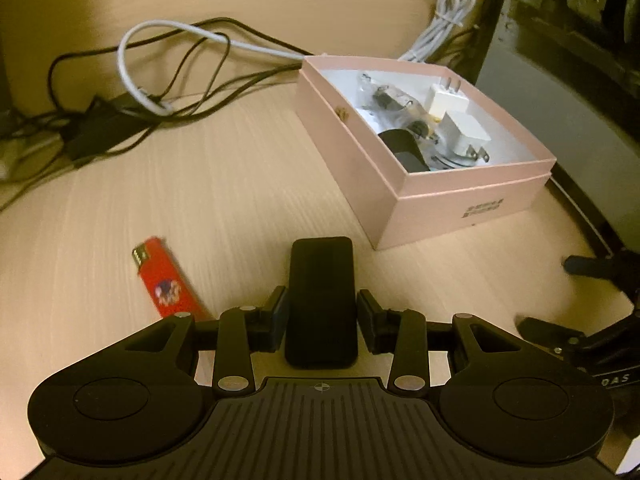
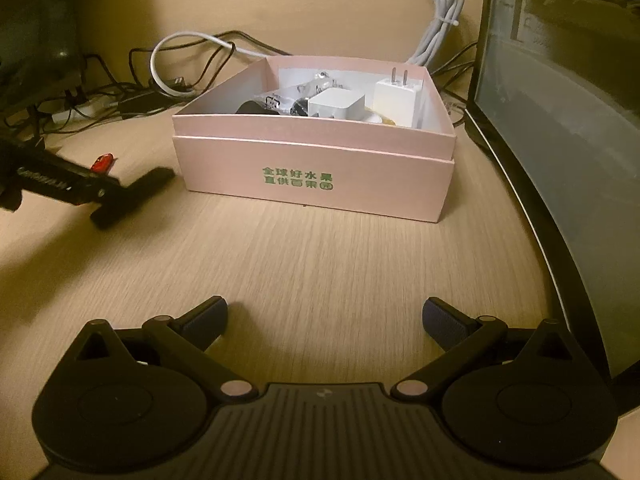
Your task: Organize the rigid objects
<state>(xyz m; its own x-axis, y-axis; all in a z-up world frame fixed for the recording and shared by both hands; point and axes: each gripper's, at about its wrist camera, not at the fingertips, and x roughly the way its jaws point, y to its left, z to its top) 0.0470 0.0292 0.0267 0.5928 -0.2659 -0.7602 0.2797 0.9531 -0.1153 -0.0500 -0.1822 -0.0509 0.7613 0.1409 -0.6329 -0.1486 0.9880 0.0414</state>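
My left gripper (image 1: 321, 312) is shut on a flat black rectangular device (image 1: 322, 300), held a little above the wooden desk, short of the pink box (image 1: 460, 200). The box is open and holds two white plug adapters (image 1: 468, 130), a black item and clear bagged parts. A red lighter (image 1: 168, 280) lies on the desk left of the left gripper. My right gripper (image 2: 325, 320) is open and empty, low over the desk in front of the pink box (image 2: 316, 168). The left gripper (image 2: 120, 196) and the lighter (image 2: 103, 162) show at the left in the right wrist view.
A tangle of black and white cables (image 1: 160, 80) and a black power brick (image 1: 96, 132) lie at the back left. A coiled white cable (image 1: 448, 20) stands behind the box. A dark monitor (image 2: 560, 120) lines the desk's right edge.
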